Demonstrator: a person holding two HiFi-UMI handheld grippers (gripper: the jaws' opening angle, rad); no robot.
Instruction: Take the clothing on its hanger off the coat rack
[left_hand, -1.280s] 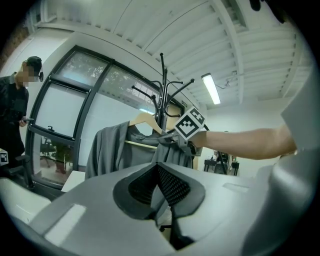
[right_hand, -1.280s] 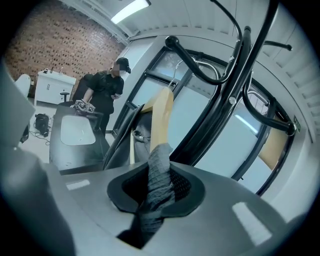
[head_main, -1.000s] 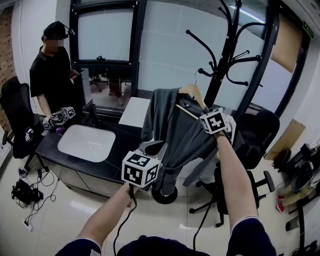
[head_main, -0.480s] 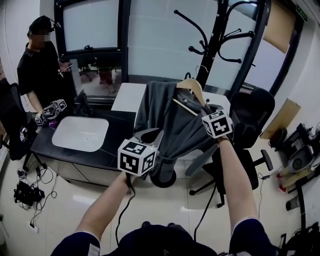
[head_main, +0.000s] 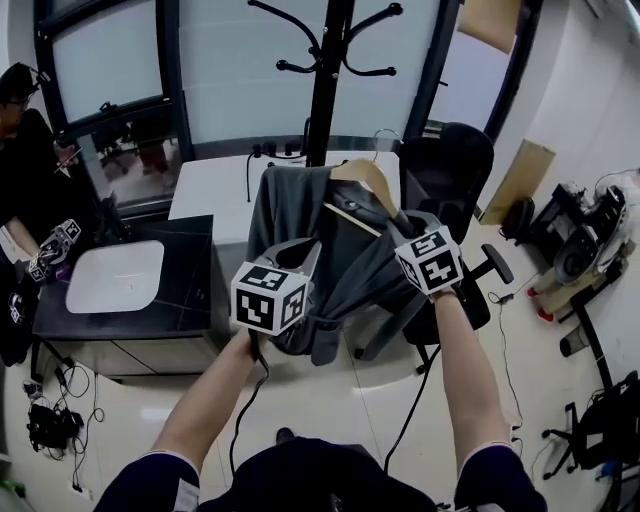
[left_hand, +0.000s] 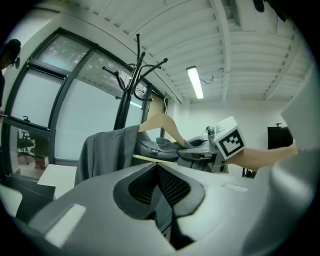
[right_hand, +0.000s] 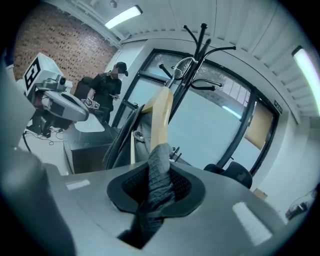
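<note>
The grey clothing (head_main: 300, 225) hangs on a wooden hanger (head_main: 352, 176), free of the black coat rack (head_main: 325, 70) that stands behind it. My right gripper (head_main: 408, 238) is shut on the clothing's right shoulder; grey knit cloth (right_hand: 159, 170) fills its jaws, with the hanger's arm (right_hand: 161, 115) rising just beyond. My left gripper (head_main: 298, 264) sits low at the clothing's front, jaws together, and I see nothing between its pads (left_hand: 172, 187). In the left gripper view, the clothing (left_hand: 105, 150) and hanger (left_hand: 162, 122) are ahead, with the rack (left_hand: 131, 75) farther back.
A person in black (head_main: 22, 150) stands far left by a black desk (head_main: 190, 270) that carries a white pad (head_main: 115, 275). A white table (head_main: 215, 190) and a black office chair (head_main: 450, 170) flank the rack. Cables lie on the floor at left, clutter at right.
The hanger with the clothing has come down and away from the rack's hooks, toward me. Both grippers moved with it, and the view has swung to the right.
</note>
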